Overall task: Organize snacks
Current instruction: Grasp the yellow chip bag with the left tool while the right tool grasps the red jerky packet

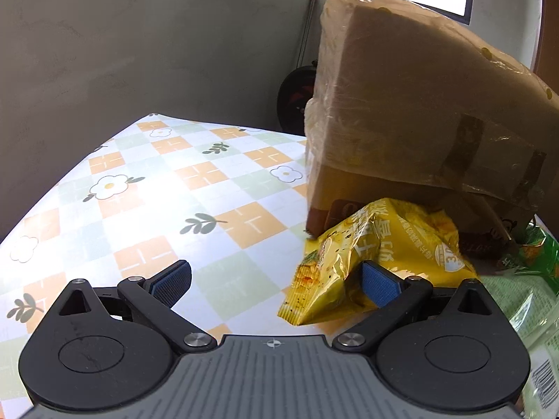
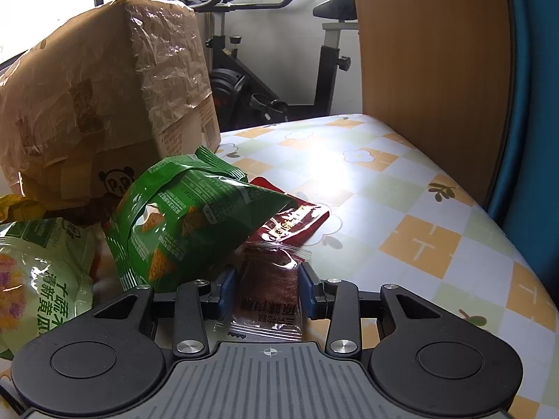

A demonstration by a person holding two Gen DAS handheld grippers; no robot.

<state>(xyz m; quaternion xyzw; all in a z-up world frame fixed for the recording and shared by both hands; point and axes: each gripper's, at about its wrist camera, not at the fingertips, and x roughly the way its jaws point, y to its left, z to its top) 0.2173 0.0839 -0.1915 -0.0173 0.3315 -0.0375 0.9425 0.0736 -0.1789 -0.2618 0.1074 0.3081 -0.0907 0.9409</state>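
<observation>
Left gripper (image 1: 276, 281), fingers spread, beside crinkled yellow foil snack bag (image 1: 370, 255) under the tape-wrapped brown cardboard box (image 1: 412, 104); right gripper (image 2: 268, 289) pinches clear-wrapped reddish-brown snack packet (image 2: 269, 289).

A cardboard box (image 2: 104, 104) stood on the table (image 2: 419, 209). Before it lay 1 crisp bag (image 2: 188, 216), resting on 1 flat packet (image 2: 297, 223). To the left lay another bag (image 2: 38, 272). Nearest, 1 clear sachet (image 2: 269, 289) sat between the right gripper (image 2: 268, 291) pads.
</observation>
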